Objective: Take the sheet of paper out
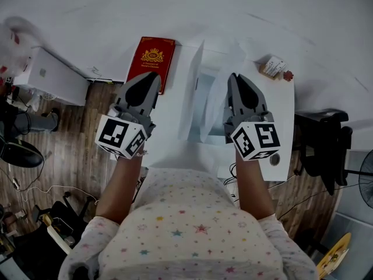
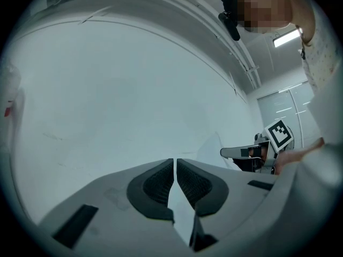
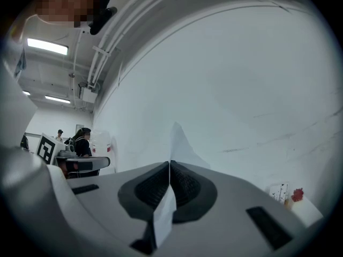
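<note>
**pinchbot_fan:** So where's the sheet of paper (image 1: 223,101) right now?

**deskcam_dan:** Middle of the head view, a bit right of centre. It stands up on edge off the white table (image 1: 280,115), running from the upper middle of the frame down toward the person's shirt. The right gripper (image 1: 235,77) has it. In the right gripper view the jaws are pressed together on the sheet (image 3: 179,141), with a pointed bit poking up past the tips and more of it trailing down behind the pads.

**pinchbot_fan:** And the other one?

**deskcam_dan:** The left gripper (image 1: 152,77) sits left of centre, over the table's left edge, well apart from the sheet. In its own view the jaws (image 2: 175,162) are closed and nothing sticks out past the tips. There's a pale wedge in the slot behind the pads, but I can't tell if that's paper or just the light surface beyond. The sheet's peak (image 2: 214,146) shows off to the right there.

**pinchbot_fan:** Anything else around?

**deskcam_dan:** A second pale flap (image 1: 191,98) stands just left of the sheet, and I can't tell what it is. There's a red book (image 1: 152,60) above the left gripper's tips and a small box (image 1: 273,67) at the table's upper right. Wooden floor (image 1: 76,150) is on the left.
</note>
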